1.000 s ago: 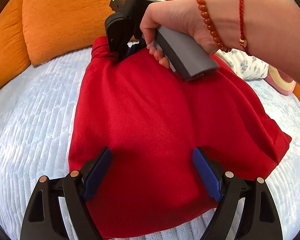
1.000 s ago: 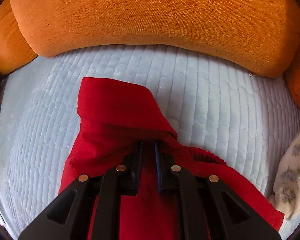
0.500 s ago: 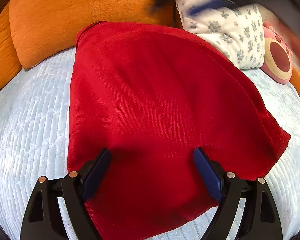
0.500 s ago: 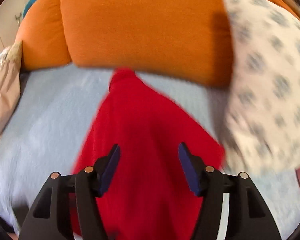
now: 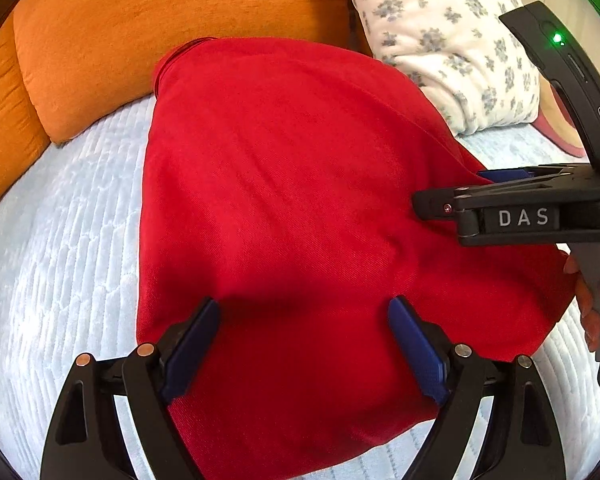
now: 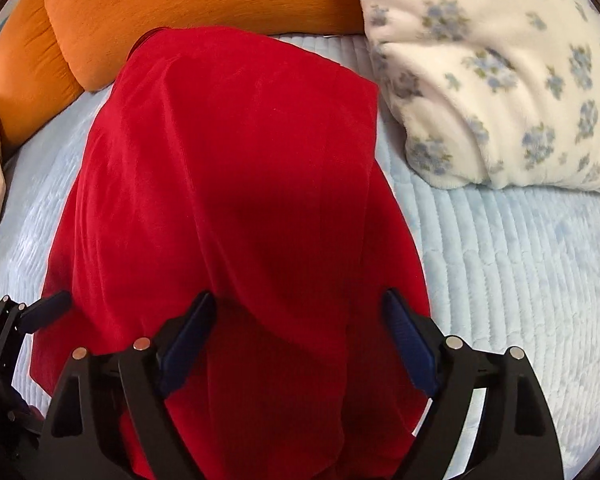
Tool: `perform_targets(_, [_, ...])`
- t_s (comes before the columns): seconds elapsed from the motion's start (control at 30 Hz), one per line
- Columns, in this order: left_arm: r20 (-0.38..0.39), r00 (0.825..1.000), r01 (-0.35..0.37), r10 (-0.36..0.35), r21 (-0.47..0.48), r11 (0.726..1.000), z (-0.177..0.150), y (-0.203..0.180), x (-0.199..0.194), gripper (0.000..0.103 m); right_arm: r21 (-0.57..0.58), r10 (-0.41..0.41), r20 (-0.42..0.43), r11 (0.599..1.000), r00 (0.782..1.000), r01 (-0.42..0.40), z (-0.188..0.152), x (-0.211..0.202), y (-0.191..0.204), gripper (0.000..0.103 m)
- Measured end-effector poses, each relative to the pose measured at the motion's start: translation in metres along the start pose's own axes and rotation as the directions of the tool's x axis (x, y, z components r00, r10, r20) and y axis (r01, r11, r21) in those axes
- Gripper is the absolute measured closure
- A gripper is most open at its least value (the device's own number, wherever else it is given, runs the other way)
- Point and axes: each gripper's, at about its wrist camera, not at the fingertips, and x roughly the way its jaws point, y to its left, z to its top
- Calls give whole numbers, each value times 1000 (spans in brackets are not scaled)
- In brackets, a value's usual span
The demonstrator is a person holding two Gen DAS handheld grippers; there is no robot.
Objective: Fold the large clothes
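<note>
Change since a second ago: our right gripper (image 6: 296,344) has let go of the far collar end of the red garment (image 5: 284,216) and come back to the near right side, where it now shows side-on in the left wrist view; our left gripper (image 5: 304,344) has hardly shifted.
Red garment: we see it folded into a long, flat bundle on the pale blue quilted mattress (image 5: 60,248), running from the near edge to the far orange cushion (image 5: 160,20), which its far end touches.
Left gripper: we hold its blue-padded fingers (image 5: 192,344) spread wide over the near end of the garment, gripping nothing.
Right gripper: its fingers (image 6: 410,344) are also spread wide above the near end of the cloth, with nothing between them; whether the pads touch the fabric, we cannot tell.
Grippers together: in the right wrist view the left gripper sits at the near left edge of the garment.
Right hand: our fingers wrap the grey handle at the right rim of the left wrist view.
Surroundings: a white floral pillow (image 6: 500,80) lies on the mattress at the far right, just beside the garment.
</note>
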Motion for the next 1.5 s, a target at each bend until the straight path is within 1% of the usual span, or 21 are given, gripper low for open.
perform_targets(0.07, [-9, 1000, 12, -12, -9, 1000, 2, 4, -11, 22, -1, -10, 6, 1000, 1000, 10, -2, -1, -3, 17])
perform_targets(0.13, [-1, 997, 76, -76, -65, 995, 9, 28, -30, 22, 6, -1, 9, 1000, 1000, 1, -3, 0, -4, 17])
perform_targets(0.2, [4, 993, 119, -119, -120, 986, 16, 60, -43, 14, 11, 13, 12, 1000, 1000, -13, -3, 1, -6, 17])
perform_targets(0.3, [-32, 980, 184, -197, -234, 955, 31, 118, -41, 12, 4, -2, 22, 1000, 1000, 2, -4, 0, -5, 15])
perform_targets(0.37, [-58, 964, 225, -258, -330, 917, 35, 148, -29, 11, 8, -10, 27, 1000, 1000, 10, -4, -1, -6, 13])
perform_targets(0.4, [-55, 941, 285, -334, -401, 870, 34, 164, -19, 11, 17, -7, 27, 1000, 1000, 6, -5, 0, -7, 13])
perform_targets(0.5, [-21, 843, 439, -538, -553, 709, 28, 186, 14, 11, 25, -3, 27, 1000, 1000, 2, -7, 0, -9, 13])
perform_targets(0.67, [26, 758, 509, -652, -648, 566, 12, 188, 60, 11, 30, -2, 22, 1000, 1000, 1, -8, 0, -10, 13])
perform_targets(0.7, [25, 758, 505, -652, -654, 563, 9, 185, 67, 11, 30, -2, 22, 1000, 1000, 1, -8, 0, -9, 13])
perform_targets(0.77, [39, 769, 519, -638, -619, 589, 11, 177, 64, 7, 31, -1, 22, 1000, 1000, 0, -8, 0, -10, 13])
perform_targets(0.83, [22, 764, 535, -645, -582, 613, 18, 162, 65, 7, 31, -2, 22, 1000, 1000, 1, -8, 0, -9, 13])
perform_targets(0.9, [8, 750, 550, -661, -564, 617, 25, 150, 66, 5, 33, -1, 22, 999, 1000, 0, -8, 0, -10, 12])
perform_targets(0.97, [-12, 773, 522, -635, -557, 646, 30, 140, 66, 3, 37, 2, 23, 999, 1000, -3, -9, 0, -9, 12])
perform_targets(1.03, [-5, 775, 514, -632, -578, 634, 34, 137, 63, 3, 42, 5, 25, 999, 1000, -6, -10, 0, -10, 12])
perform_targets(1.1, [40, 749, 550, -662, -595, 586, 36, 138, 57, 3, 47, 8, 28, 999, 1000, -9, -11, 1, -10, 12])
perform_targets(1.13, [53, 745, 558, -665, -596, 577, 37, 137, 53, 3, 50, 10, 29, 999, 1000, -12, -11, 1, -11, 12])
perform_targets(1.23, [-16, 759, 506, -651, -615, 605, 38, 130, 74, 3, 62, 25, 35, 998, 999, -27, -14, 2, -14, 12])
perform_targets(1.27, [-30, 745, 506, -667, -625, 594, 37, 129, 83, 3, 62, 20, 38, 998, 999, -22, -14, 2, -13, 11])
perform_targets(1.33, [-26, 749, 510, -662, -615, 602, 39, 129, 84, 3, 66, 8, 41, 998, 999, -11, -16, 0, -12, 11])
perform_targets(1.43, [-26, 735, 502, -677, -650, 570, 40, 132, 87, 3, 75, 17, 43, 997, 999, -20, -17, 0, -12, 11])
perform_targets(1.5, [-50, 746, 480, -664, -651, 588, 38, 135, 86, 10, 74, 17, 42, 997, 999, -20, -17, -2, -12, 11])
